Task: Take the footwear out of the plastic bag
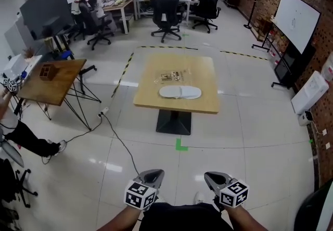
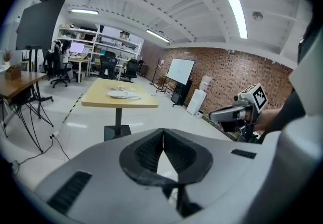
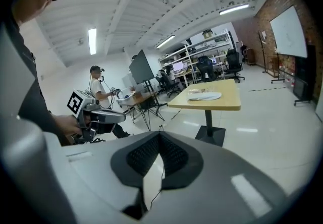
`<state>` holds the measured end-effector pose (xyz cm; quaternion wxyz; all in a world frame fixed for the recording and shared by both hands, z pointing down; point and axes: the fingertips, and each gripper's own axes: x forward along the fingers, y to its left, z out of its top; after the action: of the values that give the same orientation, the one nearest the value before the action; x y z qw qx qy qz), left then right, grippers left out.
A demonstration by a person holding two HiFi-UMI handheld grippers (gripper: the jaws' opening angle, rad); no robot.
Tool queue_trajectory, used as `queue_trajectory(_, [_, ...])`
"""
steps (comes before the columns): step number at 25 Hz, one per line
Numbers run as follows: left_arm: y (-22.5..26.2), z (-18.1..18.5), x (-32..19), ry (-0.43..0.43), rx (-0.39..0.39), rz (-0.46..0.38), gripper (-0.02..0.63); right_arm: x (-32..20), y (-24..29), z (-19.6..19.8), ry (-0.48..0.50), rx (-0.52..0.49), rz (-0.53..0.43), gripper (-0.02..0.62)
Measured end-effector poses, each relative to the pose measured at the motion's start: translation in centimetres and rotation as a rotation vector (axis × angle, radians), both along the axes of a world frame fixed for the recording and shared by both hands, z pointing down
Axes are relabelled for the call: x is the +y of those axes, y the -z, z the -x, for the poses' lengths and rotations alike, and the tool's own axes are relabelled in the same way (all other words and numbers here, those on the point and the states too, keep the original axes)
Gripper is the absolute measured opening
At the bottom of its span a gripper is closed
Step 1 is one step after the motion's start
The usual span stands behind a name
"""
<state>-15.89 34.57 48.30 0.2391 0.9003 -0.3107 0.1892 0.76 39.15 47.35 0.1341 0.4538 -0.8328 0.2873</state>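
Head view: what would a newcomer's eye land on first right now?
The square wooden table alone in the middle of the floor, with white footwear lying flat on it next to a clear packet. Then the left tool and right tool at the bottom edge, both shut and empty, well short of the table.

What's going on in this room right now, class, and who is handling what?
A person stands some way back from a wooden table, with tongs in each hand. The left tongs and right tongs are both shut and empty, held low at the waist. White footwear lies untouched on the table beside a small clear packet. No handling has begun yet.
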Motion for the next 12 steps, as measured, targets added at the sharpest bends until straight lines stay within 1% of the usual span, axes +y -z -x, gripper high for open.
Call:
queue_trajectory(2, [0.6,-0.2,-0.1,0.038,0.000,-0.013,0.009,0.2,0.0,-0.6,0.008,-0.015,0.013,0.002])
queue_trajectory(5, [1.5,-1.4,-0.2,0.092,0.032,-0.040,0.008,0.1,-0.9,-2.1,0.014,-0.036,0.034,0.001])
queue_trajectory(8, [1.6,-3.3,-0.1,0.091,0.012,-0.066,0.008,-0.6,-0.7,-3.7,-0.008,-0.089,0.039,0.000])
queue_trajectory(9, [1.7,-3.9,0.2,0.086,0.016,-0.066,0.008,-0.5,-0.5,-4.0,-0.009,-0.104,0.037,0.000])
queue_trajectory(12, [1.8,-4.7,1.2,0.095,0.031,-0.051,0.008,0.0,-0.4,-4.6,0.006,-0.107,0.030,0.000])
